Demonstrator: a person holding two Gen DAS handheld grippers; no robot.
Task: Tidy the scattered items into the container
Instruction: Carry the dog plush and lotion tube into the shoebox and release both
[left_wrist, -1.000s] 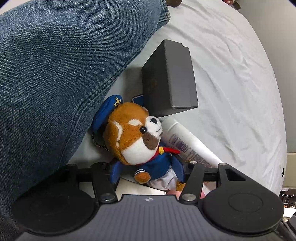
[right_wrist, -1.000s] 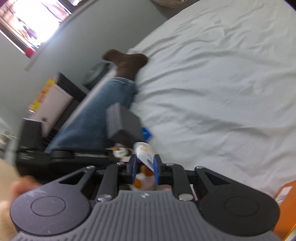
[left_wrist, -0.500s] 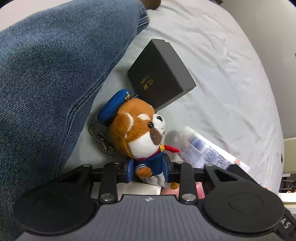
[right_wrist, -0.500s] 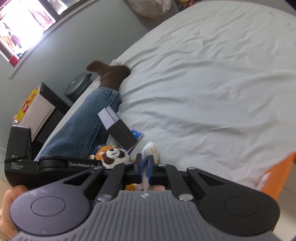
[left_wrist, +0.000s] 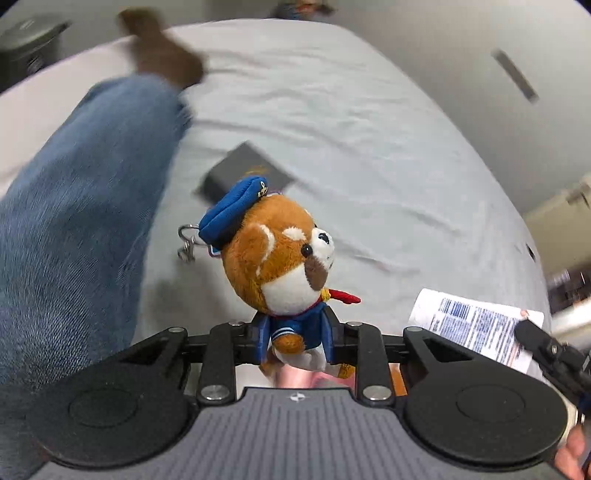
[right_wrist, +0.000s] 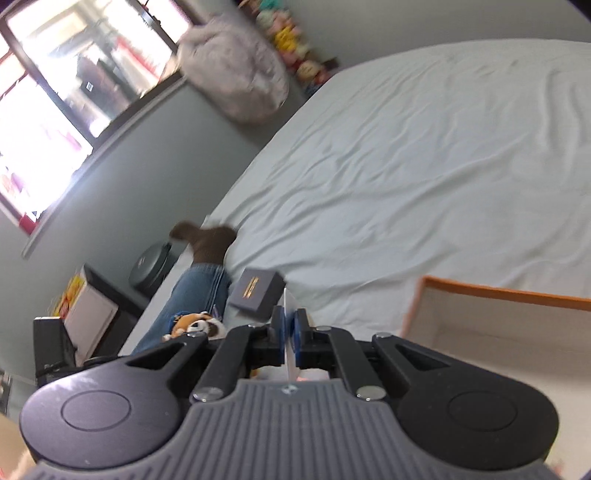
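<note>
1. At far left in the left wrist view, a person's leg in blue jeans (left_wrist: 74, 229) lies along the bed's pale grey sheet (left_wrist: 369, 155), ending in a brown sock (left_wrist: 162, 55).
2. Beside the leg, a dark grey box (left_wrist: 236, 170) lies on the sheet; the picture is blurred there.
3. In the middle, the left gripper (left_wrist: 295, 338) has its fingers clamped on the body of a red panda plush keychain (left_wrist: 280, 258) in a blue sailor cap; the toy is held clear of the sheet, head up, its metal ring (left_wrist: 186, 240) hanging at its left.
4. To the right, a white tube (left_wrist: 476, 325) with a barcode label is pinched at its flat end by the right gripper (right_wrist: 290, 328), whose fingers are pressed together on it; in the right wrist view the tube shows edge-on between the blue pads (right_wrist: 297, 336).
5. At far right in the right wrist view, an orange-rimmed container (right_wrist: 509, 291) sits on the bed, near the gripper.
</note>
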